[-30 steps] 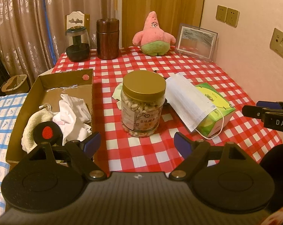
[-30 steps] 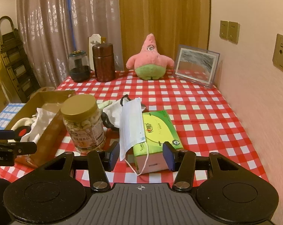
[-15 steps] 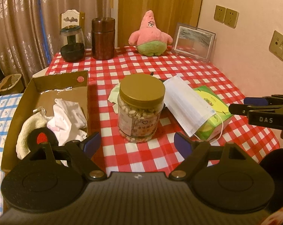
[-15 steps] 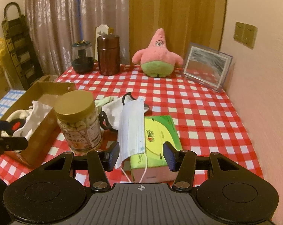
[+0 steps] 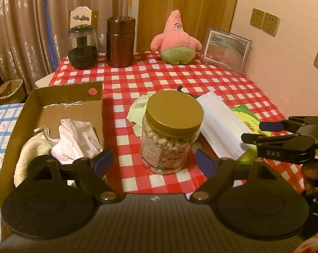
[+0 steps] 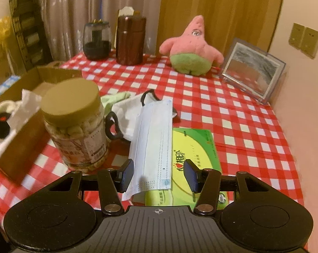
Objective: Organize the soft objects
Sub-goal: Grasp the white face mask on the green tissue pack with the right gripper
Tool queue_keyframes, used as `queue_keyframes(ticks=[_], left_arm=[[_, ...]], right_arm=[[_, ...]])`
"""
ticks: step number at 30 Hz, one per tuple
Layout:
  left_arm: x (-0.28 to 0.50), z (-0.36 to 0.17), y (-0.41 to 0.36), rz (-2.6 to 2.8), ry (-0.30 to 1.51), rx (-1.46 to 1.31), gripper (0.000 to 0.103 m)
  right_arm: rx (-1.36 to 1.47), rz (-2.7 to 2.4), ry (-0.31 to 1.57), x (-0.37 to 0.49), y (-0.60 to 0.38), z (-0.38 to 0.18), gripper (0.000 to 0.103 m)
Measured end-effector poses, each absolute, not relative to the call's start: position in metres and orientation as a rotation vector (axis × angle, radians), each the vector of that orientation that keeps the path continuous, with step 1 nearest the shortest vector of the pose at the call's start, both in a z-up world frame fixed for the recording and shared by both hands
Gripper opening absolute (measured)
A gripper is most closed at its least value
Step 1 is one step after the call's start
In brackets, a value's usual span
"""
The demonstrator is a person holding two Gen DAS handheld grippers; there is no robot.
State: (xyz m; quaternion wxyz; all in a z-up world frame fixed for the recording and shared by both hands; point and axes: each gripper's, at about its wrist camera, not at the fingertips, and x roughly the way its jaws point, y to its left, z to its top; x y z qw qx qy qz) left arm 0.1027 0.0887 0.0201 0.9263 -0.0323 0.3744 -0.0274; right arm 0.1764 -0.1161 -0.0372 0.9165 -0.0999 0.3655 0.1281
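A pale blue surgical mask (image 6: 153, 145) lies draped over a green tissue box (image 6: 192, 154). Its near end sits between the fingers of my right gripper (image 6: 158, 175), whose pads stand apart from it, open. In the left wrist view the right gripper (image 5: 252, 130) hovers at the edge of the mask (image 5: 220, 124). Behind lie a white mask with black loops (image 6: 127, 113) and a green cloth (image 5: 138, 110). My left gripper (image 5: 153, 161) is wide open just before a gold-lidded jar (image 5: 173, 126). A cardboard box (image 5: 53, 92) holds white cloths (image 5: 76, 137).
A pink starfish plush (image 5: 177, 42), a picture frame (image 5: 226, 49), a brown canister (image 5: 121, 42) and a dark glass jar (image 5: 82, 46) stand along the table's far edge. The wall runs close on the right. The checked tablecloth (image 6: 232, 109) is bare between mask and frame.
My right gripper has come forward and down, rolling a little, so the blue mask's near end now sits between its fingers. My left gripper has drifted closer to the jar.
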Motion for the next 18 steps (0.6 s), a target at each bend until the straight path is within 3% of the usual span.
queue_keyframes(ticks=[11,13,18], left_arm=[[0.122,0.003,0.101,-0.051,0.798,-0.108,0.083],[0.124,0.002,0.103,-0.052,0.801,-0.110,0.083],[0.126,0.003,0.106,-0.051,0.800,-0.099,0.083]], right_arm=[[-0.381,0.266,0.700,0.183,-0.093,-0.062,0.051],[-0.393,0.260,0.685,0.181,-0.092,-0.062,0.033],[-0.418,0.255,0.670,0.178,-0.090,-0.061,0.009]])
